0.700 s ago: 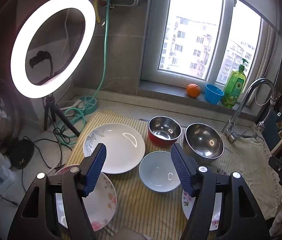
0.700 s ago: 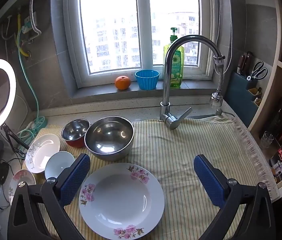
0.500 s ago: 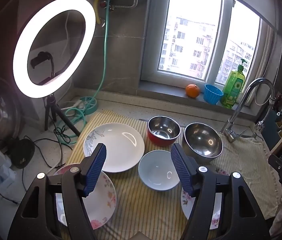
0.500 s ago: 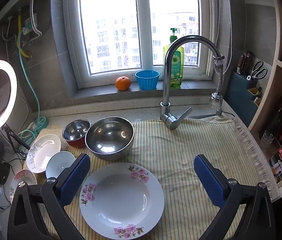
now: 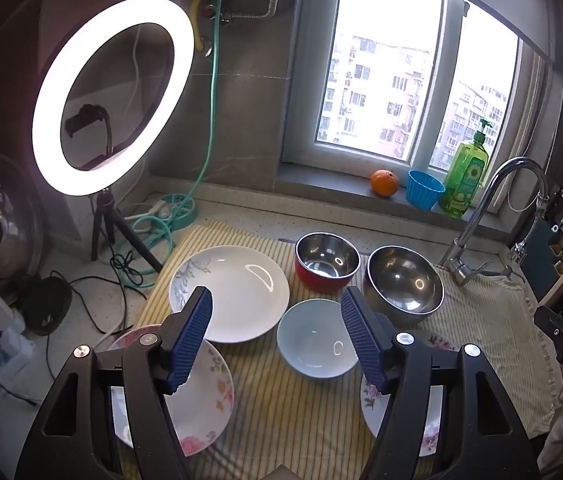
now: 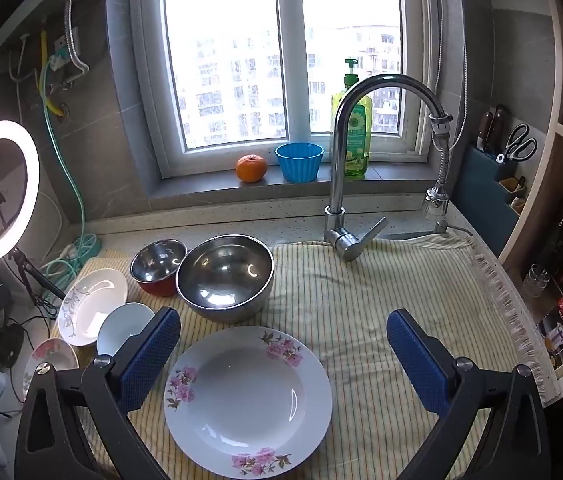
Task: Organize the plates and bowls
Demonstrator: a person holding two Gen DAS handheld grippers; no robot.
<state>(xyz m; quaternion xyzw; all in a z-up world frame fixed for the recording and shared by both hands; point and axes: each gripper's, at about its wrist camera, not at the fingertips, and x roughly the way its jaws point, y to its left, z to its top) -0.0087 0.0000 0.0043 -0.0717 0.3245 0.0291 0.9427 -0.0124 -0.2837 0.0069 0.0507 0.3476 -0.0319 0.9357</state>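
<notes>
Bowls [image 5: 317,338] upright, rims up, grippers [image 5: 277,336] spread

Beside the steel bowl [image 6: 225,276] sits a smaller one, red outside [image 6: 157,266]. Nearer lies a white plate with pink blossoms [image 6: 247,400] on the yellow-green striped cloth [image 6: 361,304]. Left of the steel bowl: a pale blue bowl [image 5: 315,338] and a white plate with grey sprigs [image 5: 229,292].

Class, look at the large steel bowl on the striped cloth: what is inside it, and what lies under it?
The large steel bowl holds nothing visible, only reflections on bare metal. It stands on the striped cloth. Whatever is beneath the cloth there is covered and cannot be seen.
</notes>
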